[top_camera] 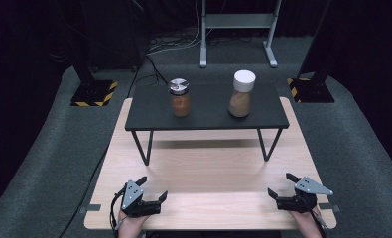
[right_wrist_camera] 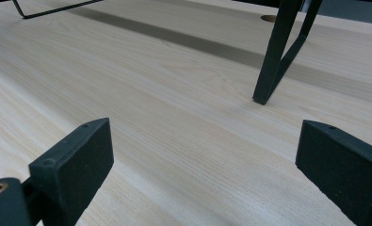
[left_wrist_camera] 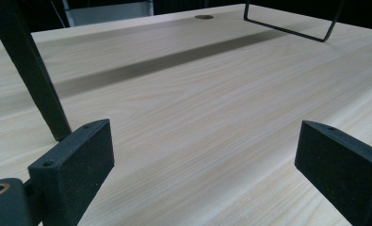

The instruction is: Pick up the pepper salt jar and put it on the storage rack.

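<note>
- Counter [top_camera: 208,198]: pale wood-grain top, the central landmark.
- Black riser shelf [top_camera: 206,116]: stands on the counter's far half, on thin wire legs.
- Floor [top_camera: 44,163]: grey carpet all around the counter.
- Metal stand frame [top_camera: 238,29]: grey, beyond the counter.
- Hazard-striped bases [top_camera: 92,93]: at the counter's far corners.
- Backdrop: dark, unlit.

two jars [top_camera: 180,97] on shelf [top_camera: 154,114] | shelf on table [top_camera: 203,163], seemingly rear

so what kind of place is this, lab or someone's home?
Most likely a lab recording rig, not a home: dark surrounds, stand bases with hazard-striped tape, loose cables on grey carpet, and a wooden table with a black riser shelf holding two jars.
</note>
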`<control>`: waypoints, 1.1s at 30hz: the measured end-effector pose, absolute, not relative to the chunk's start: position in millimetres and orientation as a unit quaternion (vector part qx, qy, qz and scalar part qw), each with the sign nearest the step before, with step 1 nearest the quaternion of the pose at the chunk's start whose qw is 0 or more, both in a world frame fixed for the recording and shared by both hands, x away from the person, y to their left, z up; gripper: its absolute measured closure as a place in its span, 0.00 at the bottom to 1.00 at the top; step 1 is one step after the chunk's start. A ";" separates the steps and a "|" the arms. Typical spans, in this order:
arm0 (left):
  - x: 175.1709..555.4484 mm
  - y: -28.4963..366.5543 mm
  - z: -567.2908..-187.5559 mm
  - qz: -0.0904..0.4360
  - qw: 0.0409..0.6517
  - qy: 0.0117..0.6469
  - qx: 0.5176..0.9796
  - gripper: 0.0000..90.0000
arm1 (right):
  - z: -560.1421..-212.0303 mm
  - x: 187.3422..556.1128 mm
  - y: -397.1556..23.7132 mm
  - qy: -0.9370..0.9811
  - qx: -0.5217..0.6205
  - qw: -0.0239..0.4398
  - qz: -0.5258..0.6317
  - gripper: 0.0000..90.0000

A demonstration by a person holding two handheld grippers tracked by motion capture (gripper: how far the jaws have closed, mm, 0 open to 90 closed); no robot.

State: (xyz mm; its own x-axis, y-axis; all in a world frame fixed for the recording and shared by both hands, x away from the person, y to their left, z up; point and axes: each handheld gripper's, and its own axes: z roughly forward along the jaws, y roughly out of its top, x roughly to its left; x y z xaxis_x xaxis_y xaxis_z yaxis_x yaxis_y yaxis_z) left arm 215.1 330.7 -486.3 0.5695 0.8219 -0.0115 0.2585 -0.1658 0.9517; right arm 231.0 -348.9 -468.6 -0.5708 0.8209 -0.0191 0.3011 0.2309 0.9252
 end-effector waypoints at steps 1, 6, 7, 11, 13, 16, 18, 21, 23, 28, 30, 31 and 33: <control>215.4 330.8 -486.1 0.268 0.523 0.378 0.715 0.06 | -468.7 230.9 -349.0 0.738 0.380 0.265 0.491 0.04; 215.0 330.8 -486.4 0.269 0.524 0.375 0.716 0.06 | -468.3 231.0 -348.3 0.740 0.379 0.266 0.489 0.04; 215.6 331.1 -486.3 0.267 0.525 0.375 0.716 0.06 | -468.2 231.1 -348.3 0.740 0.379 0.265 0.488 0.04; 215.7 330.9 -486.2 0.266 0.525 0.375 0.717 0.06 | -468.2 231.3 -348.6 0.739 0.381 0.264 0.489 0.04; 216.3 331.0 -485.7 0.265 0.524 0.375 0.718 0.06 | -468.1 231.5 -348.8 0.739 0.381 0.263 0.489 0.04; 216.3 330.7 -485.5 0.265 0.523 0.375 0.718 0.06 | -468.4 231.2 -348.9 0.739 0.380 0.264 0.490 0.04; 215.6 330.5 -486.0 0.267 0.524 0.373 0.718 0.06 | -467.9 231.2 -348.7 0.740 0.381 0.263 0.489 0.04; 215.5 330.6 -486.0 0.267 0.524 0.373 0.718 0.06 | -467.5 231.3 -348.2 0.740 0.381 0.263 0.487 0.04; 215.6 330.6 -486.0 0.267 0.524 0.374 0.717 0.06 | -467.3 231.5 -348.2 0.741 0.382 0.263 0.487 0.04; 216.2 330.8 -485.6 0.266 0.523 0.373 0.719 0.06 | -467.5 231.7 -348.7 0.740 0.381 0.262 0.488 0.04; 215.9 330.7 -485.8 0.266 0.523 0.372 0.719 0.06 | -467.4 231.7 -348.8 0.741 0.381 0.261 0.488 0.04; 215.8 330.7 -486.0 0.267 0.524 0.372 0.718 0.06 | -467.4 231.9 -349.1 0.740 0.382 0.261 0.488 0.04; 215.6 330.6 -486.1 0.267 0.524 0.371 0.718 0.06 | -467.6 232.1 -349.7 0.739 0.383 0.260 0.490 0.04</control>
